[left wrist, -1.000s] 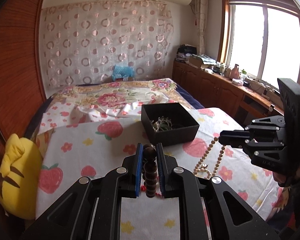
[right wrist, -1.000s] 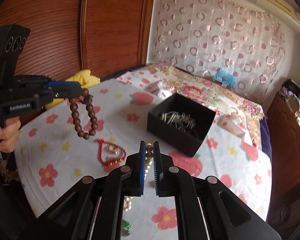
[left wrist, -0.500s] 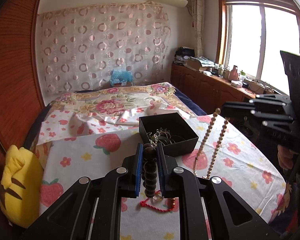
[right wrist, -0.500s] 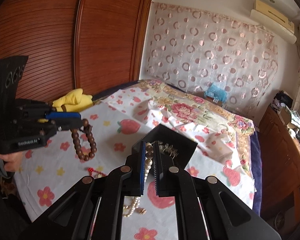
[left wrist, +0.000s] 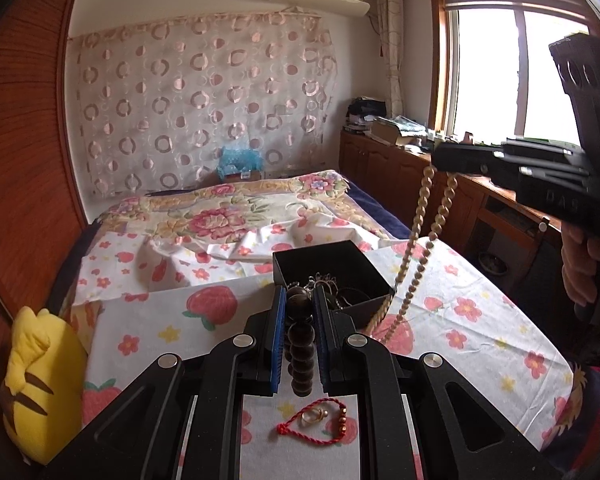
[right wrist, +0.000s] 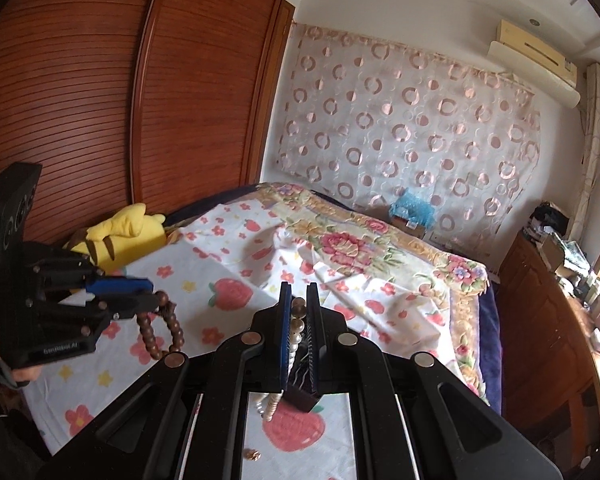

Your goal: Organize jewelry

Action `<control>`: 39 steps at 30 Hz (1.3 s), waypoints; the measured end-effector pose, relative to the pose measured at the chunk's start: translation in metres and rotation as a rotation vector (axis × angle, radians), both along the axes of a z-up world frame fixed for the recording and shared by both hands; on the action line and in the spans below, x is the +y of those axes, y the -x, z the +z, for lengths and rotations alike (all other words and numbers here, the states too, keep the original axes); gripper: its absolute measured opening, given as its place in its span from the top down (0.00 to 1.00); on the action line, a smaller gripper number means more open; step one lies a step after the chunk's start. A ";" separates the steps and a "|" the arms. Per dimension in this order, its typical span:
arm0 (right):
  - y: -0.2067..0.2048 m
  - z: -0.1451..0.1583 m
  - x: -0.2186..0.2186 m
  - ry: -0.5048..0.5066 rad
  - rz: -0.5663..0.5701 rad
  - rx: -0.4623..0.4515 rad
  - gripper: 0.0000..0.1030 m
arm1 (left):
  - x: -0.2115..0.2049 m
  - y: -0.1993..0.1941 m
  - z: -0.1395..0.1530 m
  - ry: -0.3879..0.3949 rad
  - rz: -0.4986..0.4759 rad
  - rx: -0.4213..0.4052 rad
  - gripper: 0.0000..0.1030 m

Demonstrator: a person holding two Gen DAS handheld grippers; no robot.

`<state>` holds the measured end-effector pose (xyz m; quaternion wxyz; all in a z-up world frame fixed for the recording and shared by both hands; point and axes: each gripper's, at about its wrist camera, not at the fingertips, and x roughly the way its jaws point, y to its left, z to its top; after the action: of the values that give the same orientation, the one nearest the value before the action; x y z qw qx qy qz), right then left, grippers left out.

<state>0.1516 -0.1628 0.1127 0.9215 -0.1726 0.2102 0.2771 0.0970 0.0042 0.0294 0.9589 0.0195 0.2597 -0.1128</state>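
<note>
Left tongs (left wrist: 298, 312) pinch brown beads (left wrist: 300, 344); right tongs (right wrist: 299, 312) pinch pearls (right wrist: 296, 326).

Right tongs (left wrist: 440, 162) rise well above the bed, lifting the pearl necklace (left wrist: 420, 240) until its strands hang beside the black box (left wrist: 364, 270).

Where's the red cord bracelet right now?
In the left wrist view, the red cord bracelet lies on the floral sheet, low centre, around a gold ring, nearer than the black box.
</note>
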 end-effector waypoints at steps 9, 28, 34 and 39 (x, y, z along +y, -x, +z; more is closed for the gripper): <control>-0.022 0.025 -0.001 -0.007 -0.024 -0.045 0.92 | -0.009 -0.018 0.009 -0.009 -0.016 -0.008 0.88; -0.106 0.006 -0.012 -0.026 -0.075 -0.001 0.92 | -0.034 -0.082 0.016 0.002 -0.072 -0.003 0.88; -0.134 -0.043 -0.017 -0.034 -0.076 0.102 0.92 | -0.041 -0.104 -0.002 0.004 -0.078 0.040 0.88; -0.142 -0.081 -0.016 -0.033 -0.062 0.177 0.92 | -0.048 -0.116 -0.017 0.004 -0.089 0.077 0.88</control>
<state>0.2940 -0.1791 0.0321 0.9102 -0.1257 0.2917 0.2659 0.2128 -0.0436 0.0122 0.9421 0.0249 0.2953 -0.1567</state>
